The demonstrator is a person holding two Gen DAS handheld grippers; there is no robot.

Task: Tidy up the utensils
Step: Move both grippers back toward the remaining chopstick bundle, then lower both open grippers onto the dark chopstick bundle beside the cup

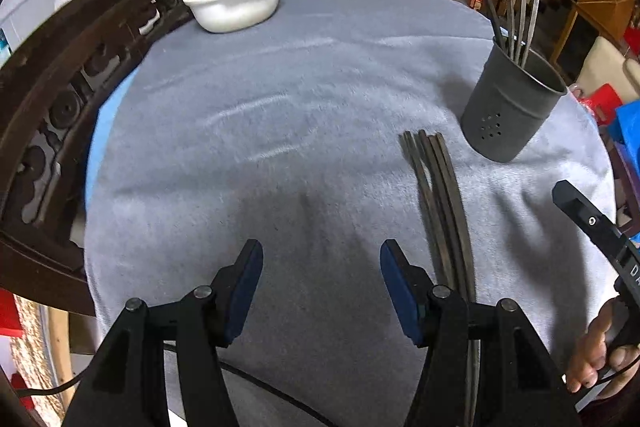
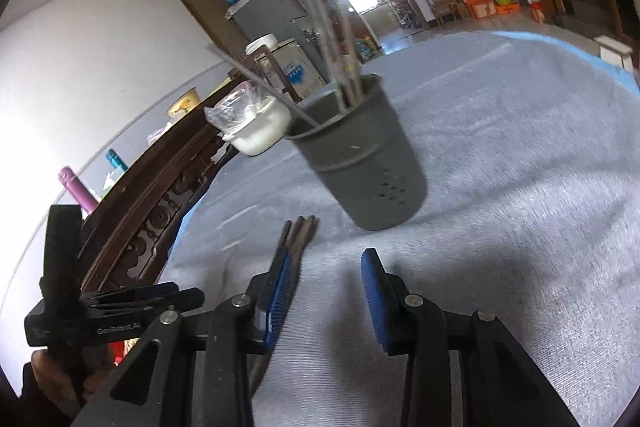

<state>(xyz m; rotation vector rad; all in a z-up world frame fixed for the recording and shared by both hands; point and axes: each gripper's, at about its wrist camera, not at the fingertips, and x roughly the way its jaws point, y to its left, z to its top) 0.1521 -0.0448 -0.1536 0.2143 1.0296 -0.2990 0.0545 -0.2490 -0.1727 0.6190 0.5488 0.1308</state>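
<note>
Here the chopsticks [image 1: 438, 203] lie in a loose bundle on the cloth-covered surface [image 1: 280, 107], their far tips just short of the grey holder [image 1: 514, 107], which stands upright with several already inside. They look light, thin and stiff, probably smooth enough to roll or slide out of a loose pinch. I judge the best hold to be across a single stick near one end, so it can be tipped upright into the holder.

The left gripper [image 1: 322, 273] hovers with jaws spread and nothing between them, the bundle passing just beside its right finger. The right gripper [image 2: 326, 283] also has its jaws apart and empty, with the bundle against the outside of its left finger.

Only the left view shows the bundle's length. Only the right view shows the sticks inside the holder up close, and the bowl [image 2: 260, 131] behind it.
</note>
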